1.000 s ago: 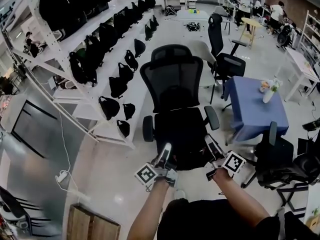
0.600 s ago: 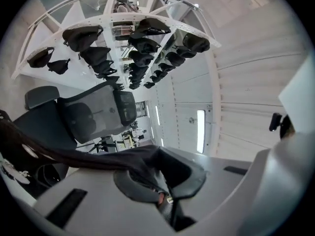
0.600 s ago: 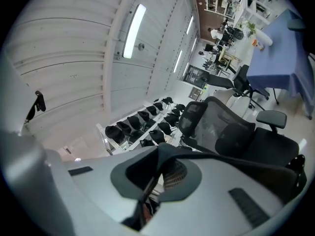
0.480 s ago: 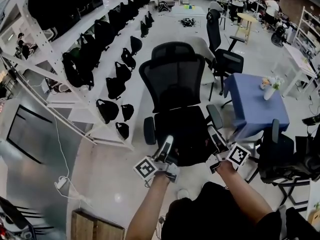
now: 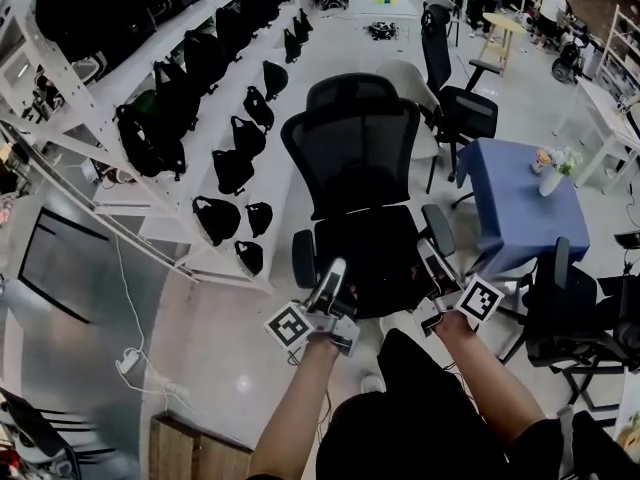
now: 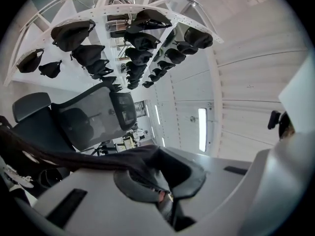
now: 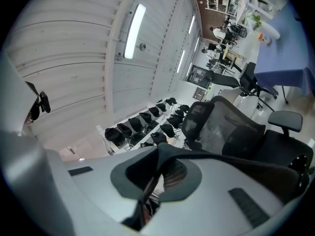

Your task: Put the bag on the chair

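Where the bag was: the bag (image 5: pixel 405 363) hung as a dark bulk low between the two hands, right in front of the chair (image 5: pixel 355 158). It wasn't on it yet, and the seat (image 5: pixel 370 253) was bare.
Left gripper: the left gripper (image 5: pixel 335 270) had its jaws pinched together on a dark strap or fold of the bag. Its own view showed the fabric trailing out of the jaws to one side.
Right gripper: same deal for the right gripper (image 5: pixel 433 268). Its jaws were squeezed onto dark bag fabric, and a strip stretched away toward the chair.
Why two grips: my guess is that holding it at two spots kept the bag spread out, so it wouldn't swing or fold up.
Gripper aim: both pointed forward at the seat's front edge, side by side and roughly level, lined up inside the armrests (image 5: pixel 437 230).
Chair: it faced the person with the backrest behind the seat, so the seat was an easy landing spot.
Progress: looked like the carry stage to me, with the set-down and release left.
Watch out: an office chair like that could probably shift if the bag bumped it.
Background: there was a rack (image 5: pixel 190 78) of other black bags on the left and a blue-covered counter (image 5: pixel 520 208) on the right, both well apart from the action.
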The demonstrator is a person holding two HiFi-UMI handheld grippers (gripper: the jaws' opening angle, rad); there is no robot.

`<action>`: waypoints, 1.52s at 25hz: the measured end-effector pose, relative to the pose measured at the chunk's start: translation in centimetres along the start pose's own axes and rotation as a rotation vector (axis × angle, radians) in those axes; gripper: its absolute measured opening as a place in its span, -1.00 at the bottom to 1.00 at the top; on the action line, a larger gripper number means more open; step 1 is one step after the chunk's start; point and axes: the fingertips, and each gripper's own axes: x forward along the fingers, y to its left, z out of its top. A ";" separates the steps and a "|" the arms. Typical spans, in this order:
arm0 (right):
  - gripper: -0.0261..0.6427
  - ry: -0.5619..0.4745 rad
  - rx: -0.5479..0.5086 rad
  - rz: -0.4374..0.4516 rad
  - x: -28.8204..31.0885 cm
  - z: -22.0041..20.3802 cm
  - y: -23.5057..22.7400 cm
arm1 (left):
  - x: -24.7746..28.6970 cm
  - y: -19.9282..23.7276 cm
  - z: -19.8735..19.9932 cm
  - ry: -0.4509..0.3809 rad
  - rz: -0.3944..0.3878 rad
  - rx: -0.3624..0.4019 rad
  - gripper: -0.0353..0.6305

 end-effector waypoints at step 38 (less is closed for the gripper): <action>-0.90 0.108 0.130 0.050 21.2 10.3 -15.5 | 21.2 10.2 11.2 -0.061 0.135 0.052 -0.84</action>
